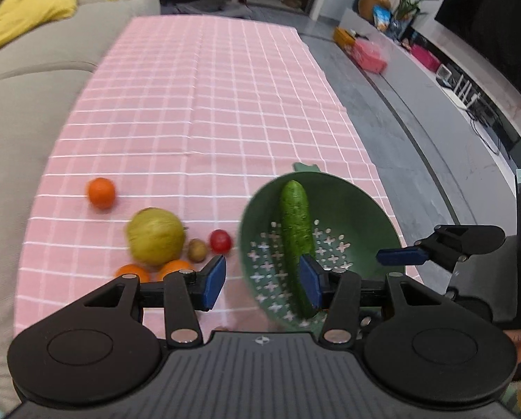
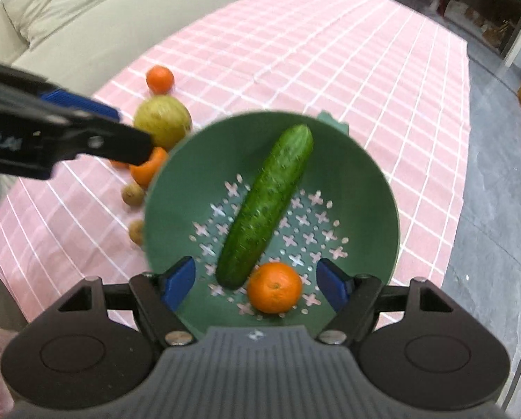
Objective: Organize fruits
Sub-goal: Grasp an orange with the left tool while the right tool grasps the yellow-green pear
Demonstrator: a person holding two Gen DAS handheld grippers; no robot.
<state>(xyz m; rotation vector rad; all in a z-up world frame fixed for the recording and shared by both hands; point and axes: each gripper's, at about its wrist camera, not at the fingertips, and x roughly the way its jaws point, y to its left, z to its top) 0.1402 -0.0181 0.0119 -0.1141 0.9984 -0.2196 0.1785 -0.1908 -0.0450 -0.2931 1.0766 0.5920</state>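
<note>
A green colander (image 2: 365,192) stands on the pink checked tablecloth. In it lie a cucumber (image 2: 265,206) and an orange (image 2: 274,287). My right gripper (image 2: 255,285) hangs open above the colander; the orange shows between its blue pads with a gap on each side. My left gripper (image 1: 263,282) is open and holds nothing, over the colander's (image 1: 358,216) left rim, and its right pad overlaps the cucumber (image 1: 295,237). On the cloth to the left lie a big yellow-green fruit (image 1: 155,235), a lone orange (image 1: 101,192), two oranges (image 1: 175,267), a brown kiwi (image 1: 197,249) and a red tomato (image 1: 220,241).
A beige sofa (image 1: 33,104) runs along the table's left side with a yellow cushion (image 1: 30,14). Grey floor (image 1: 417,160) lies past the table's right edge, close to the colander. A low shelf with boxes and plants (image 1: 368,52) stands at the far right. A second kiwi (image 2: 136,231) lies by the colander.
</note>
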